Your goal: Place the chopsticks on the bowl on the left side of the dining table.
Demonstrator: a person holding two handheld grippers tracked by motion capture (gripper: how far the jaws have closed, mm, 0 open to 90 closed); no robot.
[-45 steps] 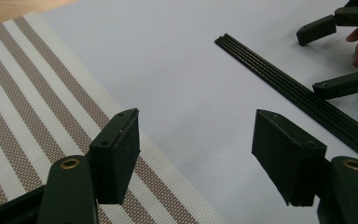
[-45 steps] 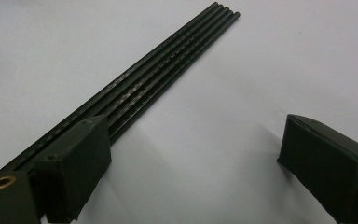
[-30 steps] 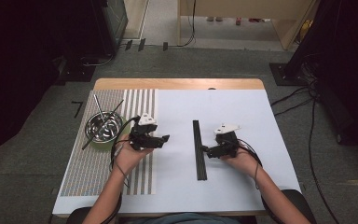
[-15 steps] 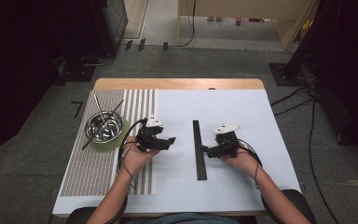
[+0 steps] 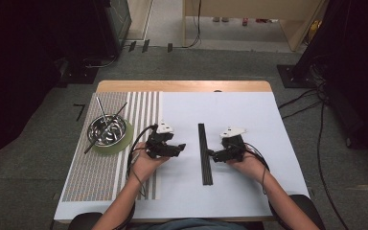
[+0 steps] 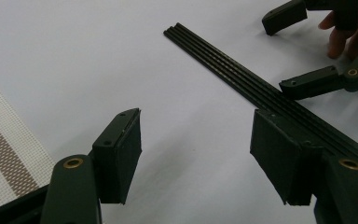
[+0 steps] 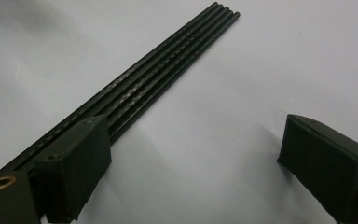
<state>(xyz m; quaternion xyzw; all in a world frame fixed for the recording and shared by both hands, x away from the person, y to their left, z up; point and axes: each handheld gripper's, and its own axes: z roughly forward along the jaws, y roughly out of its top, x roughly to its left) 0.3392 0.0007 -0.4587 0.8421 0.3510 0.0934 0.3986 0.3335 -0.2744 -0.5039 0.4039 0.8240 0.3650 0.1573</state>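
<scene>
Fingers on both grippers stand wide apart and hold nothing; the left gripper (image 5: 178,146) has drifted rightward and a little lower than it was a second ago, away from the striped woven placemat (image 5: 96,177) and toward the bundle of thin black rods (image 5: 204,153) lying side by side on the white counter (image 5: 249,115); the right gripper (image 5: 214,154) has kept its place just beside the bundle's right flank. In the left gripper view the rods (image 6: 242,79) pass close behind the right-hand finger (image 6: 279,161), with the other gripper's fingers beyond them; in the right gripper view the rods (image 7: 168,51) run past the left-hand finger (image 7: 77,165), and bare counter lies between the pads. This reads as both hands closing in on the rods from opposite sides, grasp not yet made. Open white surface surrounds the bundle on all sides; the shiny steel bowl (image 5: 107,130) with loose sticks, on its green round mat, sits well apart at the left, and the counter edges are distant from both hands.
</scene>
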